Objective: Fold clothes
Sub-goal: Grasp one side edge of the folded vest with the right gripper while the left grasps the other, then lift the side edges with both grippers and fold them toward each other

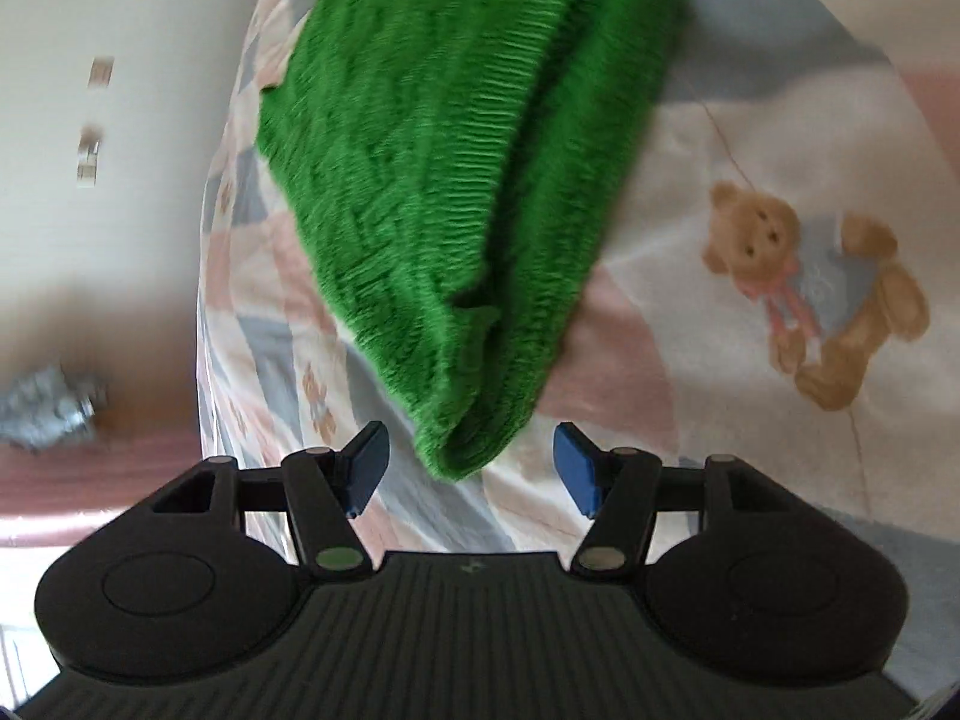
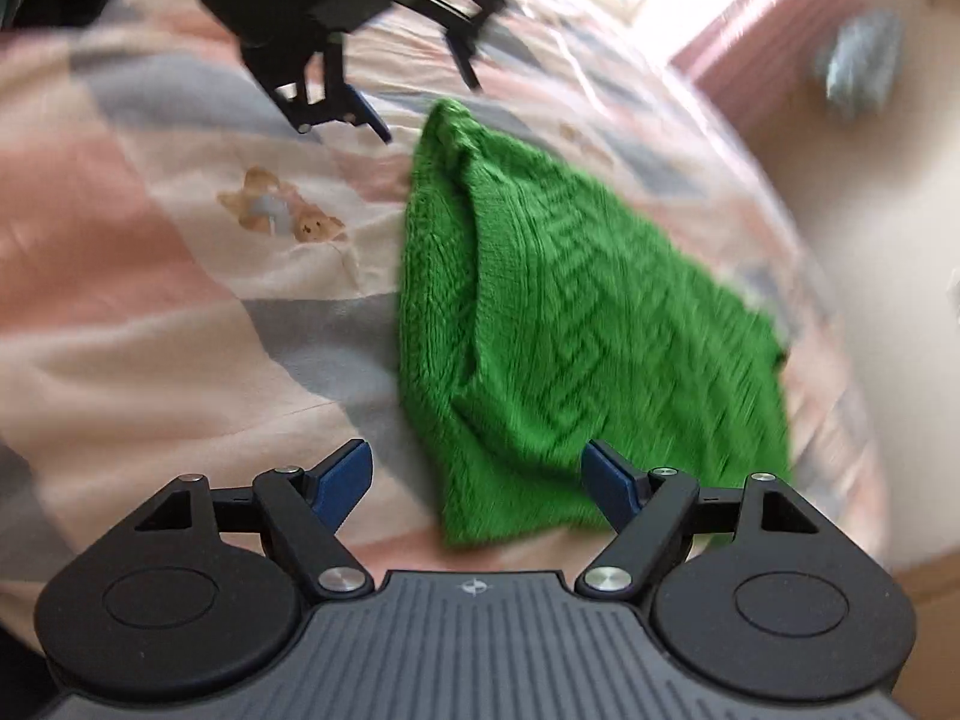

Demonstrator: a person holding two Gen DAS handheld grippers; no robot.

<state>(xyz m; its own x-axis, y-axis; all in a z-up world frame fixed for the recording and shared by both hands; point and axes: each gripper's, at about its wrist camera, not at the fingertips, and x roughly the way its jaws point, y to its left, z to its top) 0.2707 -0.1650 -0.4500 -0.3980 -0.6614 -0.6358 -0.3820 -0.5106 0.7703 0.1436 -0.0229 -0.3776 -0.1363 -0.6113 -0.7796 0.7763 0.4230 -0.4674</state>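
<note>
A green knitted garment lies folded lengthwise on a patchwork bedspread with teddy bear prints. In the left wrist view its near end reaches almost between the blue pads of my left gripper, which is open and holds nothing. The right wrist view shows the same garment from its other end. My right gripper is open over that end's hem and grips nothing. The left gripper appears in that view beyond the garment's far tip, also open.
The bedspread covers a bed whose edge runs beside the garment, with pale floor beyond it. A grey crumpled item lies on the floor near a pinkish strip. A printed teddy bear marks the bedspread beside the garment.
</note>
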